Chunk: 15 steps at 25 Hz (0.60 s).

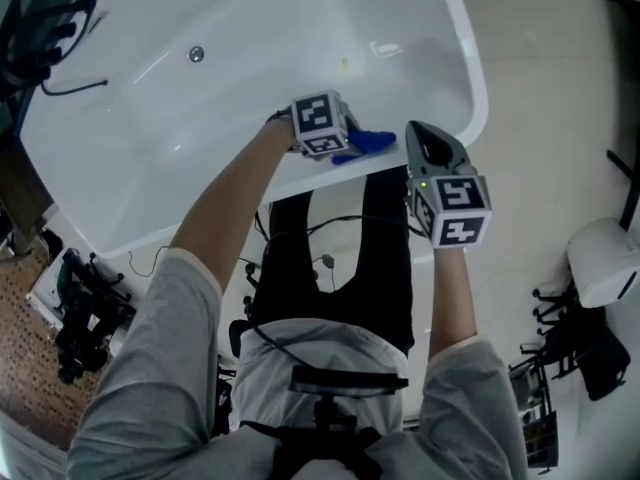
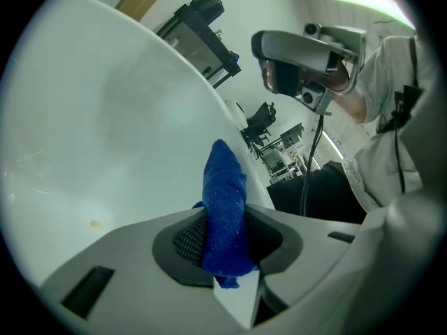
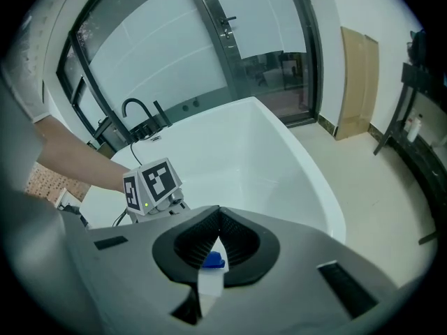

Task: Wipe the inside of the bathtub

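- Two grippers are working at the near rim of the bathtub (image 1: 478, 78) in the head view. The left gripper (image 1: 345, 150) is reaching over the rim with the blue cloth (image 1: 368, 143) sticking out toward 3 o'clock. The right gripper (image 1: 414, 128) is hovering just beside the cloth's tip, apart from it, over the rim's corner.
- Most of the basin is lying open toward 10 and 11 o'clock, up to the round metal fitting (image 1: 197, 54). A small yellowish spot (image 1: 344, 65) is sitting at 12 o'clock from the cloth. Bare floor (image 1: 560, 168) is spreading at 3 o'clock of the rim.
- In the left gripper view, the left gripper (image 2: 227, 241) is clenching the cloth (image 2: 223, 194), which is standing up out of the jaws. The tub's white wall (image 2: 105, 117) is filling 9 to 12 o'clock, its edge curving past the cloth. The right gripper (image 2: 307, 58) is hanging well apart at 1 o'clock.
- In the right gripper view, the right gripper (image 3: 215, 239) is holding its jaws pressed together with nothing between them; a blue bit is showing low in the slot. The left gripper (image 3: 167, 199) is sitting at 10 o'clock, and the tub's rim (image 3: 335, 208) is bounding open floor (image 3: 380, 180) at 3 o'clock.
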Available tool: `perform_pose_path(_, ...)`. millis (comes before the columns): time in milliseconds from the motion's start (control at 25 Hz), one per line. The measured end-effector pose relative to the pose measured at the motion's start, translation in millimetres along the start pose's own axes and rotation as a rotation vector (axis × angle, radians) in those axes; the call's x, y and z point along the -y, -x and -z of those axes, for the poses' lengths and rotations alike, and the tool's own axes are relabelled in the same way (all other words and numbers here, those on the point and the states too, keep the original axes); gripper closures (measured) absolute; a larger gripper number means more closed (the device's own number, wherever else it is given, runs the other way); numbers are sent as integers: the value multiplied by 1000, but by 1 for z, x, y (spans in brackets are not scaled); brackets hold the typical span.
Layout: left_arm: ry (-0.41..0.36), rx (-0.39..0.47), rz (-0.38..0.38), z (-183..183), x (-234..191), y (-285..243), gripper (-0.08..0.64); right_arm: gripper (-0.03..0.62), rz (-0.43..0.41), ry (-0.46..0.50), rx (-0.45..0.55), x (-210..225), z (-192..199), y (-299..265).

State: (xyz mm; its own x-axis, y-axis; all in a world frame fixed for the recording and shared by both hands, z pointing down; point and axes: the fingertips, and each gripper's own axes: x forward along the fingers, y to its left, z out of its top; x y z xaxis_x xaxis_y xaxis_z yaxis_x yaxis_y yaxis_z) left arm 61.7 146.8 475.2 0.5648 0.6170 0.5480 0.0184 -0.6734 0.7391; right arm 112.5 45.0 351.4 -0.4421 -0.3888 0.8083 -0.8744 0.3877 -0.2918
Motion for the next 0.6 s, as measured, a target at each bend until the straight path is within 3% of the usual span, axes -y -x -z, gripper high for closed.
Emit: perform_pose_path(600, -19, -50, -90, 31, -76, -26, 448, 584, -28, 26, -125, 36, 1, -101)
